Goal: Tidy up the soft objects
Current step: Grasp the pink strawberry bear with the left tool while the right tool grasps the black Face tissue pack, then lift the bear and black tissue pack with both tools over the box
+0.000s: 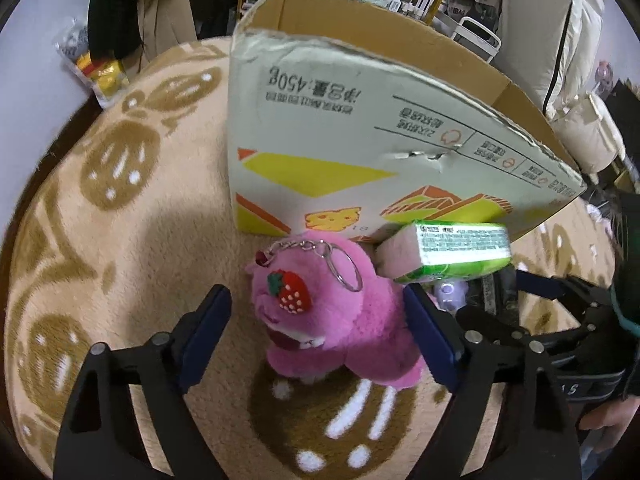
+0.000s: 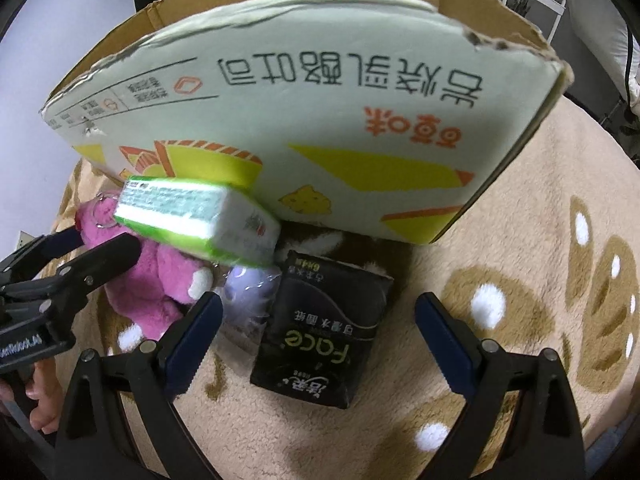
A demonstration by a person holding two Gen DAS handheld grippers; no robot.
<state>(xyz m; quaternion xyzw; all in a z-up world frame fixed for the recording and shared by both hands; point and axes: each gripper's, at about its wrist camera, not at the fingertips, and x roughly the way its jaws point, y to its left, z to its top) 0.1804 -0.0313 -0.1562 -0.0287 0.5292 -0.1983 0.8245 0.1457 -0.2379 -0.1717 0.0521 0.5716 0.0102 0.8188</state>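
Straddling the pink plush toy, the left gripper stands spread, pads clear of it. Beside it the right gripper, also spread, frames the black tissue pack. Both lie just before the cardboard box. Likely step: grasping; next, closing squarely.

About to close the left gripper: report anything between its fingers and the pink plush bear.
Nothing visible blocks it. The left gripper is open with the pink plush bear between its fingers, pads not pressing. The green tissue pack leans by the bear's upper right, just beyond the right fingertip.
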